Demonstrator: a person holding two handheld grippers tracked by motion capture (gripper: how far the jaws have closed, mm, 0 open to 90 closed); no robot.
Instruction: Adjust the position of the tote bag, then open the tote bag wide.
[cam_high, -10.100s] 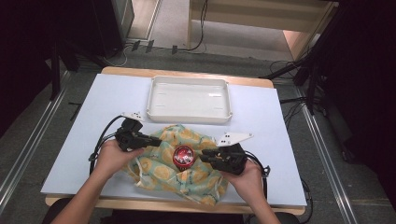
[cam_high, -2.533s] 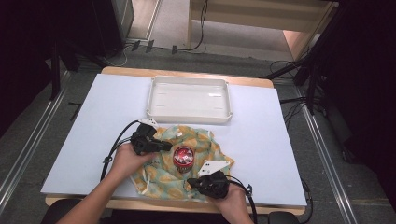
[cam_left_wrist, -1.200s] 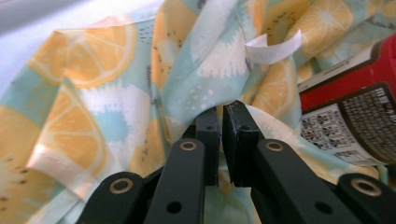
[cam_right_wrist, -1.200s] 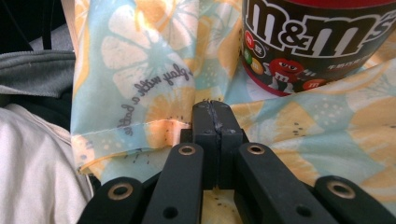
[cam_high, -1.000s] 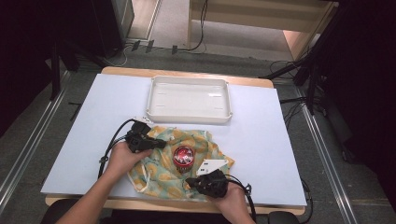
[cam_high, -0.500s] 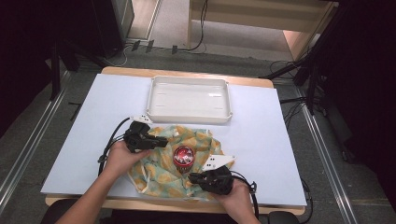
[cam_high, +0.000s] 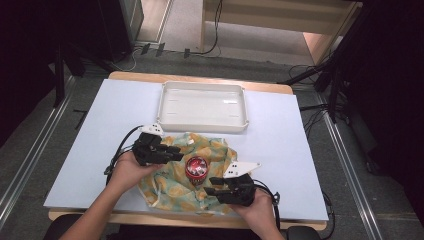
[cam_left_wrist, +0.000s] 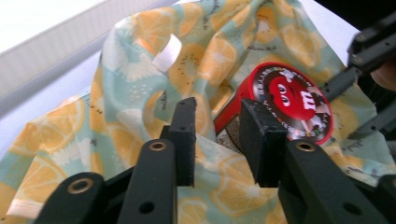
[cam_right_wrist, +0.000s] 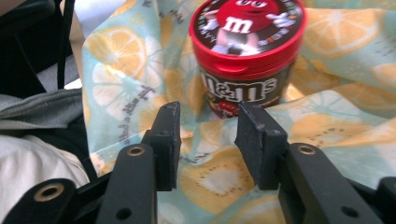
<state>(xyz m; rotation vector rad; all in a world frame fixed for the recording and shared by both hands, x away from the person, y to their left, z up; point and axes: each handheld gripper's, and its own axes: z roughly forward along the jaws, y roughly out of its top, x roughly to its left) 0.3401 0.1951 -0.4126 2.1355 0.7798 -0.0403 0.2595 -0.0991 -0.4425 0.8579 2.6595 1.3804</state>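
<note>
One red-lidded candy tub (cam_high: 196, 168) stands at the lower middle of the high view, on one lemon-print cloth (cam_high: 182, 187). One white tray (cam_high: 202, 106) sits above them, near the frame's centre. One white label tab (cam_left_wrist: 166, 52) shows on the cloth at the upper middle of the left gripper view. Two grippers count: the left gripper (cam_high: 172, 153) at lower left, the right gripper (cam_high: 211, 185) at lower right. One table (cam_high: 90, 140) carries it all

1. The left gripper (cam_high: 172, 152) has moved from the cloth's (cam_high: 175, 187) left edge up to its upper-left part, jaws apart beside the red-lidded tub (cam_high: 196, 168).
2. The right gripper (cam_high: 212, 191) has dropped to the cloth's near edge, jaws apart.
3. The cloth's folds have shifted.
</note>
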